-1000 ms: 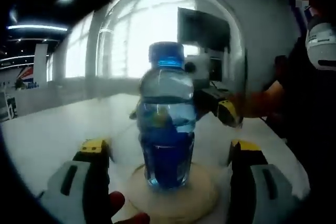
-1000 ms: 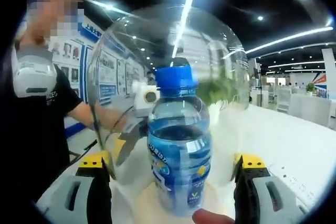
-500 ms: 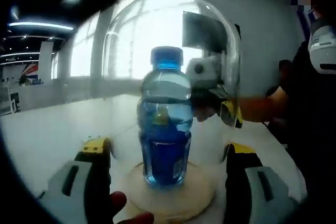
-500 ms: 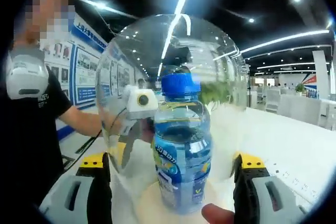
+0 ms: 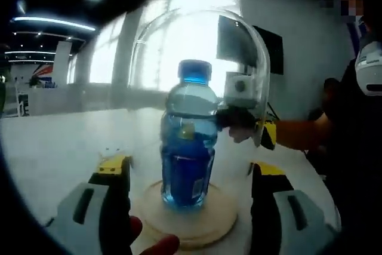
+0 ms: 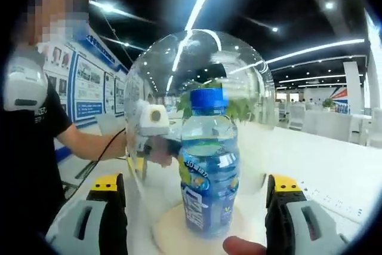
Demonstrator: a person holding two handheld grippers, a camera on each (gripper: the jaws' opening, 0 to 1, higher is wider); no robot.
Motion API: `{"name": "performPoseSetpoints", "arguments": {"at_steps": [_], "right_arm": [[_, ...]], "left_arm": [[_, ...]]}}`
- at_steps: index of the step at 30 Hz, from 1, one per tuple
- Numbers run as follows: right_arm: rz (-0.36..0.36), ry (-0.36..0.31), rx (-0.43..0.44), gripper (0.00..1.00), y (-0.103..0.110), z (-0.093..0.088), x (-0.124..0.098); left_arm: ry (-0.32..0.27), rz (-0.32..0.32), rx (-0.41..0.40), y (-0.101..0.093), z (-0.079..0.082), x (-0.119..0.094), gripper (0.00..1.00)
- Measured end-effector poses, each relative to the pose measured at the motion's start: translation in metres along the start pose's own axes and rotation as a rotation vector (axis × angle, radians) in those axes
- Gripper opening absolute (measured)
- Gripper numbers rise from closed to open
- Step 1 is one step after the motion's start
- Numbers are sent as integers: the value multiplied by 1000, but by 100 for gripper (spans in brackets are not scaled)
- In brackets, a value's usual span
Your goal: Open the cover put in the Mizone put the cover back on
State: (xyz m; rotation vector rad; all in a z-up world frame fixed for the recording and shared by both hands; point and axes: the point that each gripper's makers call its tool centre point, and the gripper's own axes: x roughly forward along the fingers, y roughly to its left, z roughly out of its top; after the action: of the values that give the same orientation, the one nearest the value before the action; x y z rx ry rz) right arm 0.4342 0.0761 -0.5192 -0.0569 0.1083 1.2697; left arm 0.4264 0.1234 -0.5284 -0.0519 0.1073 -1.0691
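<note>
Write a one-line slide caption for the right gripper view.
Blue-capped Mizone bottle stands on round wooden base under clear dome cover, between the open right tool.

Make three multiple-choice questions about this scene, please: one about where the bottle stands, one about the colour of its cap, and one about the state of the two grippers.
1. Where does the bottle stand?
A. On the round wooden base, under the clear dome
B. Lying on the bare white table
C. Held up in a person's hand

2. What colour is the bottle's cap?
A. Red
B. Blue
C. White

3. How do the left gripper and the right gripper stand?
A. Both shut on the bottle
B. One shut on the dome's top
C. Both open, jaws at either side of the base

Answers: 1 A, the bottle stands upright on the disc with the glass curving over it. 2 B, the cap is blue in both views. 3 C, the yellow-tipped jaws stand wide apart, touching neither bottle nor dome.
</note>
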Motion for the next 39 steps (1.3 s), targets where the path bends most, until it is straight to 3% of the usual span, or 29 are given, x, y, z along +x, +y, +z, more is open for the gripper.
{"name": "performPoseSetpoints", "arguments": {"at_steps": [3,7,8,9,10,13,21,32,39], "right_arm": [[-48,11,37,90,-6,-7,-3],[-90,-59,91,90,-11,0,-11],[-104,-68,104,81,-12,1,-13],[-35,-60,98,72,-1,-1,-15],[-57,-61,111,70,-1,-2,-15],[-104,-47,75,68,0,-5,-14],[-149,-45,20,64,4,-10,-18],[-207,-34,35,55,22,-15,-32],[-250,-56,54,47,29,-19,-45]], "left_arm": [[3,20,-1,-2,-1,-3,69],[13,51,-7,3,-3,-6,66],[14,55,-22,2,-4,-7,66],[13,61,-25,2,-5,-7,65],[11,64,-28,0,-6,-8,65],[0,83,-37,-1,-6,-9,64],[14,141,20,-4,-4,-15,60],[-2,193,33,-14,-4,-30,48],[-34,205,4,-24,-6,-35,48]]}}
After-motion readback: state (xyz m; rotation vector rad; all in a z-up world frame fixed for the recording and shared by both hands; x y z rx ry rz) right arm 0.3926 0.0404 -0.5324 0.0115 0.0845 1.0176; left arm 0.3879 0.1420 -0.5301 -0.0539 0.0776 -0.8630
